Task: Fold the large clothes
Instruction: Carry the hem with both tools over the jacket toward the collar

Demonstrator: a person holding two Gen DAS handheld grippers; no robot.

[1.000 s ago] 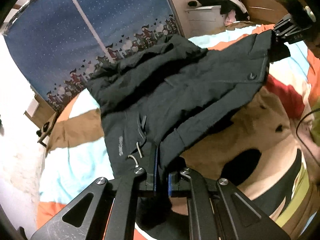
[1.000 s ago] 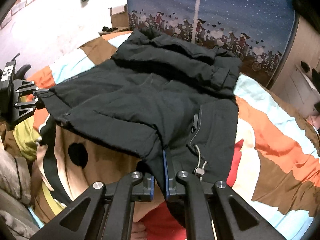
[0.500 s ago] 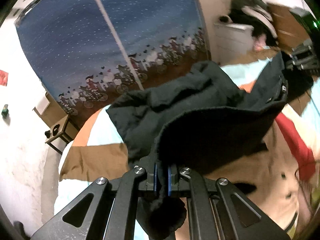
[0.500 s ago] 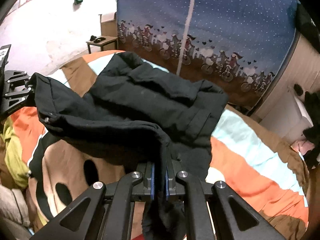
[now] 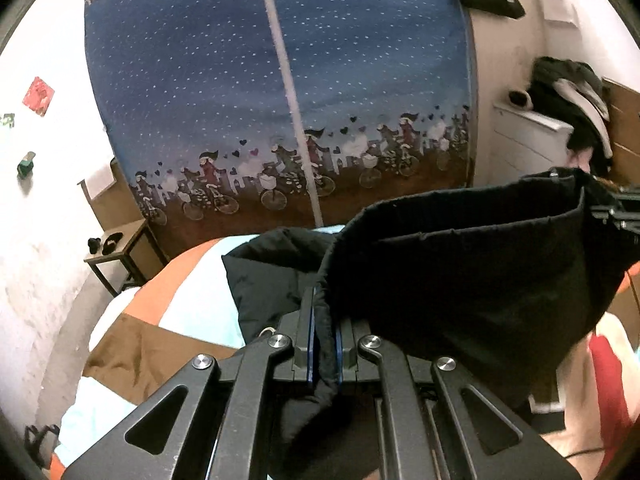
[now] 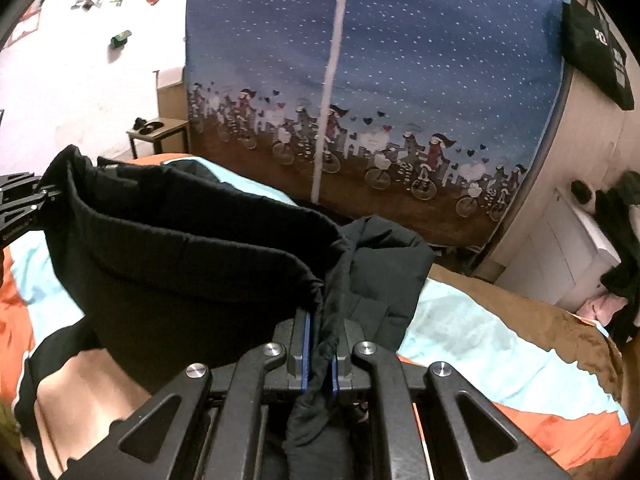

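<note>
One black jacket (image 5: 480,272) hung lifted between the two claws, its hem raised above the bed (image 6: 480,344) and its far part still lying on the bedspread. The left claw (image 5: 325,328) was clenched on one hem corner, cloth bunched between its blue pads and trailing below them. The right claw (image 6: 321,344) was clenched likewise on the opposite corner. In each wrist view the other claw appeared at the frame edge, with the hem stretched between them. Behind the bed stood a blue curtain (image 6: 400,60) printed with cyclists, and a small side table (image 5: 120,248) near the wall.
</note>
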